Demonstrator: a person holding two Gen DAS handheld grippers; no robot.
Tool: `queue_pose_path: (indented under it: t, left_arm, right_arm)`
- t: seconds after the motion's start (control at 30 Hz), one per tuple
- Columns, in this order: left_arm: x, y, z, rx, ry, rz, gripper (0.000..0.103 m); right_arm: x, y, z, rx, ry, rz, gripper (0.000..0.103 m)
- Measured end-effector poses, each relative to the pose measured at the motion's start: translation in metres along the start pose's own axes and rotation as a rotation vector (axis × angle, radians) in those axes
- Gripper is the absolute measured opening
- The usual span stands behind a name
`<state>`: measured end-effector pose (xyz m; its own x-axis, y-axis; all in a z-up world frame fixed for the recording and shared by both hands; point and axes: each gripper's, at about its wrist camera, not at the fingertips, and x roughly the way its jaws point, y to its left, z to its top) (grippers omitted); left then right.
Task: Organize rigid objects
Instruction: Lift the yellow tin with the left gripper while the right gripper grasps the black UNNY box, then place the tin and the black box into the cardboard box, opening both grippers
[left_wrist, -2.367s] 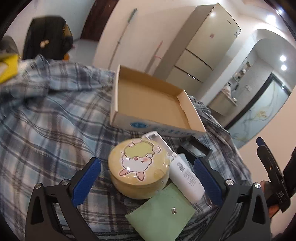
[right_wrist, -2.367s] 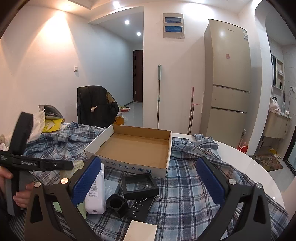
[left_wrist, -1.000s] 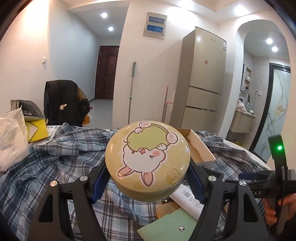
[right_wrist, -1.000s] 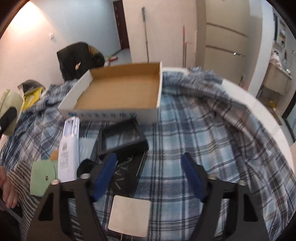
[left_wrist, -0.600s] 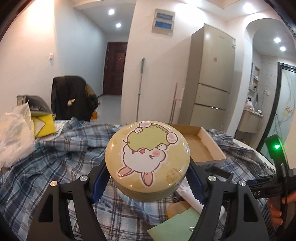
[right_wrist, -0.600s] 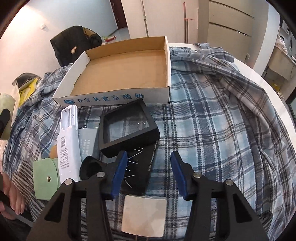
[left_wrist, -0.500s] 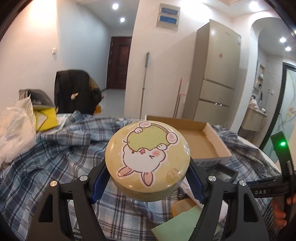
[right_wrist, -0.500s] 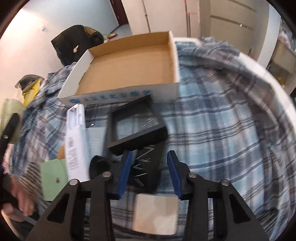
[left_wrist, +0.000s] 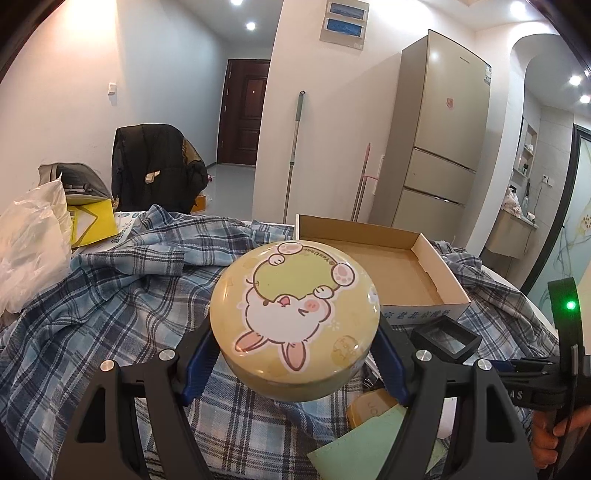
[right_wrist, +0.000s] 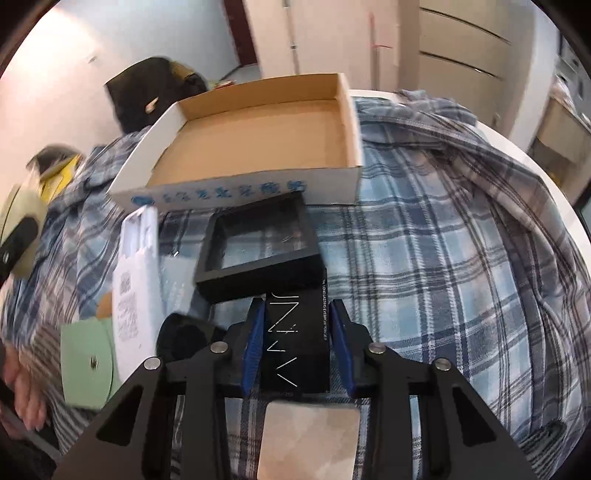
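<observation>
Left gripper (left_wrist: 295, 363): jaws clamped on round yellow tin (left_wrist: 294, 323), frame centre, raised above plaid cloth (left_wrist: 110, 314). Cardboard tray (left_wrist: 388, 271) behind tin at centre right, interior bare, walls low.

Right gripper (right_wrist: 295, 341): blue pads close against both sides of slim black box (right_wrist: 295, 339), lower centre. Black square frame (right_wrist: 258, 245) touching box's far end, just before tray's front wall (right_wrist: 236, 190). White tube (right_wrist: 135, 269) and green pouch (right_wrist: 86, 365) crowd left; open cloth at right.

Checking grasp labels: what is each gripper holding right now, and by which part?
Left gripper clamps the round yellow tin across its side wall, lifted. Right gripper is closed on the black box's long sides.
</observation>
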<state>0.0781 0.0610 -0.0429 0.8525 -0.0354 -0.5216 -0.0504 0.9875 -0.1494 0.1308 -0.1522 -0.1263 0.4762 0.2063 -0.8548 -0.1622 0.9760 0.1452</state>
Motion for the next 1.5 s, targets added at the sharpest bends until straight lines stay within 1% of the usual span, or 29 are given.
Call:
queue_pose_path:
  t: [0.1,0.17,0.2,0.27,0.33,0.4,0.5,0.6,0.7,0.77,0.83,0.97,1.1,1.27,1.37,1.5]
  left_arm:
    - [0.0,-0.001,-0.001,0.003,0.004,-0.001,0.077]
    - [0.001,-0.001,-0.001,0.006,0.008,0.003,0.077]
    - [0.001,-0.001,-0.001,0.007,0.009,0.004,0.077]
    - [0.002,-0.002,-0.001,0.012,0.01,0.004,0.077]
    - [0.001,-0.003,-0.001,0.016,0.011,0.006,0.077]
    - [0.001,-0.002,-0.001,0.018,0.007,0.006,0.077]
    - [0.001,-0.003,-0.001,0.018,0.004,0.003,0.077]
    - [-0.002,-0.004,0.0,0.026,-0.009,0.001,0.077]
    - [-0.005,-0.008,0.0,0.045,-0.025,0.0,0.077]
    - [-0.008,-0.01,0.0,0.06,-0.037,-0.001,0.077]
    - [-0.01,-0.013,0.0,0.071,-0.049,-0.001,0.077]
    - [-0.013,-0.016,-0.001,0.086,-0.062,-0.002,0.077]
    - [-0.017,-0.017,0.001,0.093,-0.073,0.014,0.077]
    - [-0.021,-0.023,0.008,0.115,-0.073,0.022,0.077]
    - [-0.023,-0.032,0.017,0.135,-0.07,0.006,0.077]
    - [-0.021,-0.05,0.037,0.176,-0.058,-0.012,0.077]
  right_arm:
    - [-0.004,0.003,-0.002,-0.047,0.005,-0.007,0.034]
    - [0.0,0.001,-0.001,-0.084,0.036,-0.006,0.034]
    - [-0.001,0.002,-0.002,-0.113,0.033,-0.008,0.033]
    - [0.0,0.003,-0.003,-0.129,0.033,-0.024,0.033]
    - [-0.001,0.009,-0.005,-0.166,0.019,-0.065,0.033]
    - [-0.002,0.011,-0.007,-0.178,0.008,-0.08,0.033]
    - [-0.004,0.004,-0.006,-0.141,-0.005,-0.077,0.032]
    - [-0.019,0.0,-0.003,-0.109,-0.094,-0.079,0.032]
    - [-0.036,0.008,-0.004,-0.154,-0.202,-0.134,0.032]
    - [-0.039,0.013,-0.006,-0.178,-0.221,-0.125,0.032]
    - [-0.036,0.015,-0.005,-0.182,-0.21,-0.132,0.032]
    - [-0.034,0.009,0.0,-0.146,-0.199,-0.126,0.032]
    - [-0.04,0.005,0.001,-0.123,-0.211,-0.117,0.032]
    - [-0.054,0.0,0.008,-0.092,-0.213,-0.064,0.032]
    - [-0.061,-0.003,0.02,-0.091,-0.206,-0.037,0.032]
    - [-0.065,-0.006,0.05,-0.077,-0.201,-0.026,0.032]
